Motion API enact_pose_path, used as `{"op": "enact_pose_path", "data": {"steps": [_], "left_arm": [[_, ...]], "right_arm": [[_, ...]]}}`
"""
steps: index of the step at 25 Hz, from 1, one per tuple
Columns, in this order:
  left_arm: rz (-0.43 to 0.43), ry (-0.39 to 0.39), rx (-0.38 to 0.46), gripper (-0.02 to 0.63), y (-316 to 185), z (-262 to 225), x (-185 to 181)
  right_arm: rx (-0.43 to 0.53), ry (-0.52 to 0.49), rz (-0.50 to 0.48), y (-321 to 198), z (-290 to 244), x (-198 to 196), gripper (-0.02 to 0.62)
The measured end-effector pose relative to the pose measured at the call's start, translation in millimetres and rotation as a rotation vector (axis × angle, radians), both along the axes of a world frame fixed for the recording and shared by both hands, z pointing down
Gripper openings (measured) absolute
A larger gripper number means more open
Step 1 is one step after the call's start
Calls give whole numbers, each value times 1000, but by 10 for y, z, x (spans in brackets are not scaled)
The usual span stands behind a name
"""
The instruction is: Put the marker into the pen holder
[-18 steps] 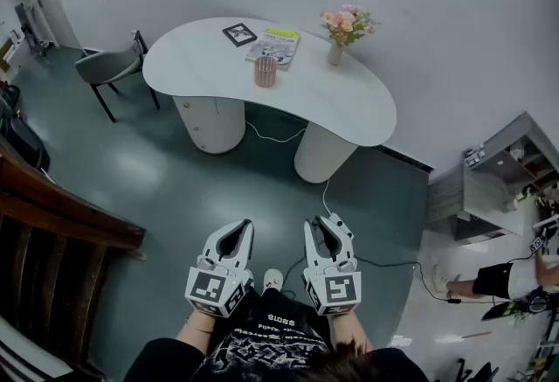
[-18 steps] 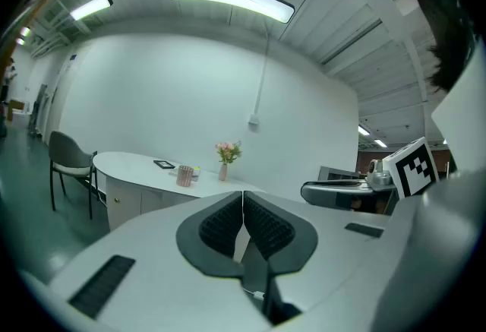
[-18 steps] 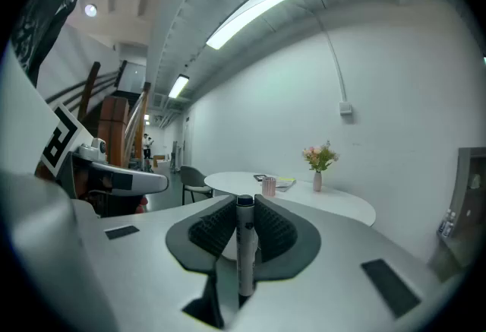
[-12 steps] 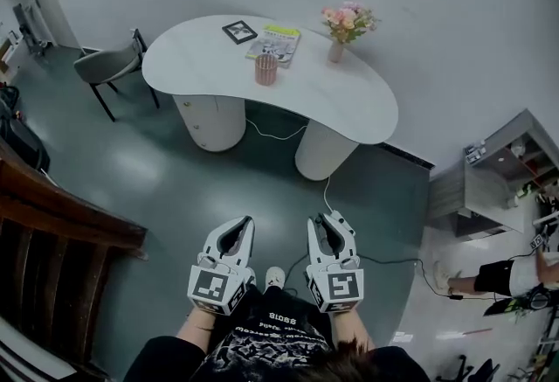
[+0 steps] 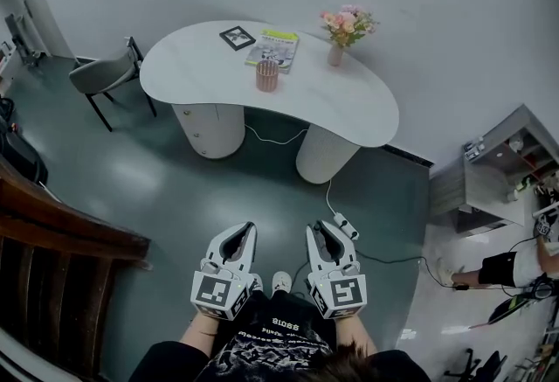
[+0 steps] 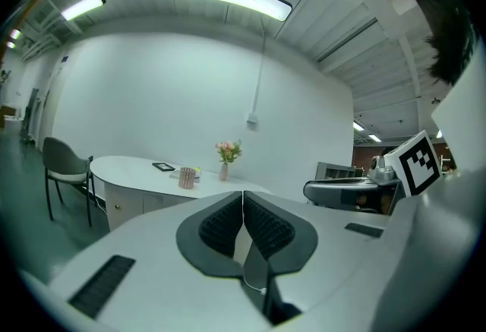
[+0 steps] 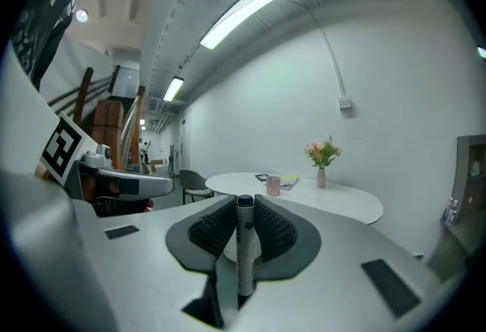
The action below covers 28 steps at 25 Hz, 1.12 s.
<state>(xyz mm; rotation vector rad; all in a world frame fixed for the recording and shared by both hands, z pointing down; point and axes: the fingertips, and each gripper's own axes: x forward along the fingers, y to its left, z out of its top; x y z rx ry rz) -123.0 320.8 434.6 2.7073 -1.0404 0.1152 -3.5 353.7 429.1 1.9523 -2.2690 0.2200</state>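
My right gripper [image 5: 322, 233] [image 7: 244, 210] is shut on a white marker [image 7: 244, 247] with a dark cap, held upright between its ribbed pads. In the head view the marker itself is too small to make out. My left gripper [image 5: 238, 238] [image 6: 243, 203] is shut with nothing in it, its pads meeting. Both are held low in front of the person, well short of the white table [image 5: 349, 105]. The pink pen holder [image 5: 266, 74] [image 7: 272, 185] [image 6: 187, 178] stands upright near the table's middle, far ahead of both grippers.
On the table lie a black-framed picture [image 5: 238, 37], a magazine [image 5: 276, 45] and a vase of flowers [image 5: 342, 31]. A grey chair [image 5: 103, 74] stands at its left end. A power strip [image 5: 345, 225] and cable lie on the floor ahead. A wooden rail [image 5: 61, 223] runs at left.
The view has shifted slightly toward the table and both grippers sit a little lower in the picture. Their jaws look the same.
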Motion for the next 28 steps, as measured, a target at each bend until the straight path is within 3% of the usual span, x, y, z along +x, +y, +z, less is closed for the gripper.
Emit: {"op": "enact_pose_path", "data": {"steps": [7, 17, 28], "left_arm": [[15, 14, 7, 25, -150, -56, -158], [-76, -16, -24, 25, -398, 160, -331], [-128, -44, 3, 25, -1107, 202, 208]], "right_arm": [[10, 51, 1, -183, -64, -188, 91], [56, 127, -94, -504, -31, -288, 91], [39, 99, -191, -1368, 85, 181, 91]]}}
